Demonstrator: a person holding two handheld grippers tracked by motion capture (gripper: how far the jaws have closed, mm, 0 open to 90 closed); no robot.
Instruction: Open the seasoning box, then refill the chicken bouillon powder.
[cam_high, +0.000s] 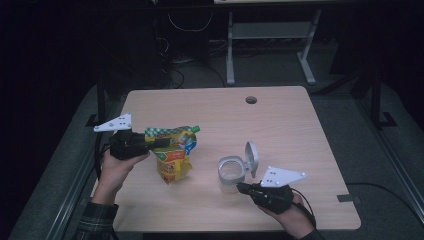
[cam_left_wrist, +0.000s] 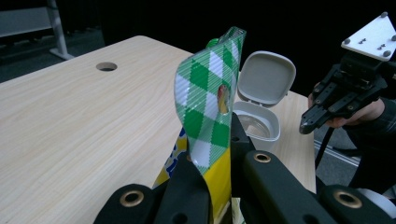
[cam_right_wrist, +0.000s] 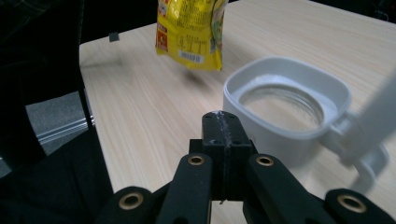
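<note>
A yellow snack pouch with a green-and-white checked top and a green cap hangs just above the wooden table. My left gripper is shut on that checked top, which the left gripper view shows pinched between the jaws. To its right stands a clear container with a grey rim and its flip lid standing open. My right gripper is shut and empty, its tips just short of the container's near wall. The pouch's bottom hangs beyond it.
A round cable hole sits near the table's far edge. A small grey tab lies by the right front corner. Behind the table stand another desk's white legs and floor cables. My right gripper appears beyond the container.
</note>
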